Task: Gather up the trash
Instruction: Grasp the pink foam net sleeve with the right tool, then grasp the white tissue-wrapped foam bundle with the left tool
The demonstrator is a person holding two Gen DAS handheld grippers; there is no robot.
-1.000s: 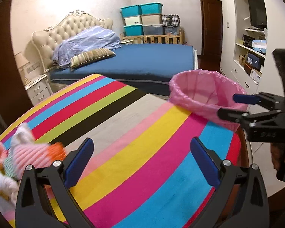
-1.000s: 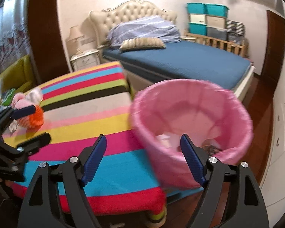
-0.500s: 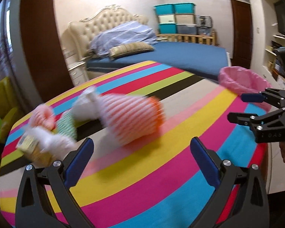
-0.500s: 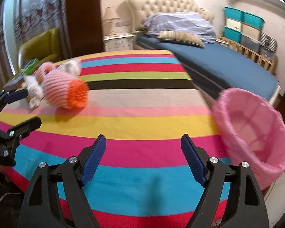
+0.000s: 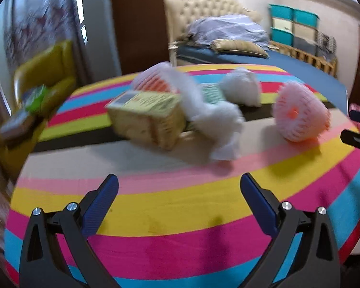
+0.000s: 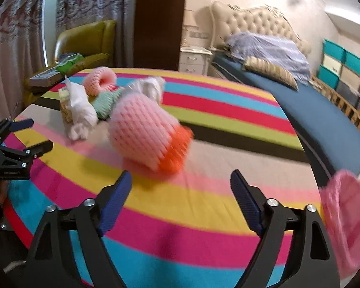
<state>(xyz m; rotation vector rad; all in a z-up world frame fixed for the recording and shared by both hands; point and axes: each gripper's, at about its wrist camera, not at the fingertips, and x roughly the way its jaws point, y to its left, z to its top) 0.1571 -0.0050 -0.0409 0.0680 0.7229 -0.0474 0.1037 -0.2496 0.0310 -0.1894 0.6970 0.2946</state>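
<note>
A pile of trash lies on the striped table (image 5: 180, 216): a yellow carton (image 5: 146, 120), a crumpled white tissue (image 5: 216, 117), a green foam net (image 5: 212, 92) and a white bag (image 5: 242, 87). A big pink foam net with an orange end (image 6: 146, 132) lies closest to my right gripper (image 6: 181, 175), whose jaws are opening with nothing between them. My left gripper (image 5: 179, 180) is open and empty, a short way in front of the carton. The pink-lined bin (image 6: 348, 220) stands off the table's right edge.
A small pink foam ring (image 6: 100, 81) lies behind the pile. A yellow-green armchair (image 6: 84, 45) with packets on it stands past the table's far left. A blue bed (image 6: 312, 110) and a nightstand (image 6: 194, 57) are behind the table. Each gripper shows at the edge of the other's view.
Both views have swung left, away from the pink bin and onto the trash pile, which is now much nearer. Both grippers stay empty.
</note>
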